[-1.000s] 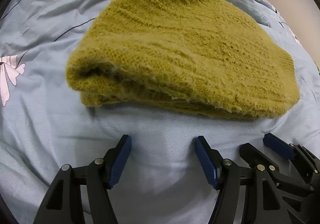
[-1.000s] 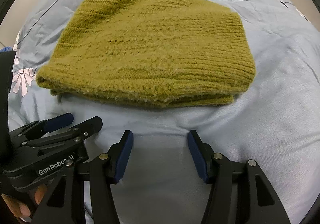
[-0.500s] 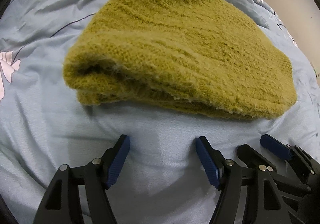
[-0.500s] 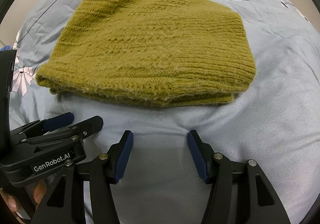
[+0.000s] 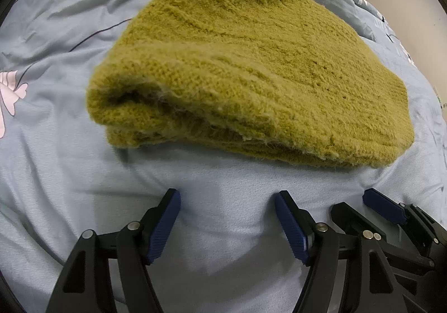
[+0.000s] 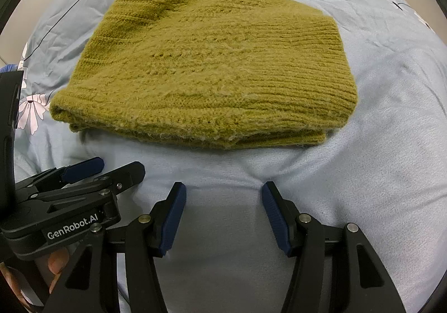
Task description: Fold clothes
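Light-blue bedsheet [image 5: 229,218] with pale flower print [image 6: 30,113] covers the bed, wrinkled all over. Folded olive knit sweater [image 6: 212,70] lies flat mid-sheet, just beyond both claws. Left claw [image 5: 227,225] open, empty, over bare sheet near the sweater's near edge. Right claw [image 6: 223,218] open, empty, just right of the left one. Nothing sits between claws and sweater.

Black tongs [image 6: 223,195] – ribbed blue pads [image 6: 173,218], silver screws, white "GenRobot.AI" lettering
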The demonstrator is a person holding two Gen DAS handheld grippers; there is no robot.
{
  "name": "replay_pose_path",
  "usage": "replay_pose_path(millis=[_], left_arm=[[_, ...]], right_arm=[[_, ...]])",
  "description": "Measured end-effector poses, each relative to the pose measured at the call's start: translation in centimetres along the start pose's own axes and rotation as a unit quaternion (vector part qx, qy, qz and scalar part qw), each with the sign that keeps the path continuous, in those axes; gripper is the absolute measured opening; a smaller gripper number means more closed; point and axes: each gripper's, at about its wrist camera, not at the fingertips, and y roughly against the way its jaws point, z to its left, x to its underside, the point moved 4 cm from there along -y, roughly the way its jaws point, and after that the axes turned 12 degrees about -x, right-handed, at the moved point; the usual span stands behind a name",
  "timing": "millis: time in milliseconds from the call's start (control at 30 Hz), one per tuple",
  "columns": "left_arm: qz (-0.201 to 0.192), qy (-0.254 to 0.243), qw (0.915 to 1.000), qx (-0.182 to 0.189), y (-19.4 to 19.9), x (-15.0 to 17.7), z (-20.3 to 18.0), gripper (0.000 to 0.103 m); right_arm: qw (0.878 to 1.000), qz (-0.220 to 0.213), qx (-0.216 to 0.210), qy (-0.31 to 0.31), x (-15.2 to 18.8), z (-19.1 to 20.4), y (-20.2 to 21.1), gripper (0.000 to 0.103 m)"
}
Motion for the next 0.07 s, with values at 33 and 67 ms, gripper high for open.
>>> replay_pose_path(millis=[33,67], left_arm=[[0.000,0.000,1.0000,0.000,-0.04,0.03,-0.01,0.075],[0.001,0.001,1.0000,-0.001,-0.08,0.07,-0.02,0.075]], right_arm=[[1.000,0.000,0.000,0.000,0.04,-0.04,0.03,0.059],[1.000,0.000,0.000,0.000,0.07,-0.08,0.07,0.059]])
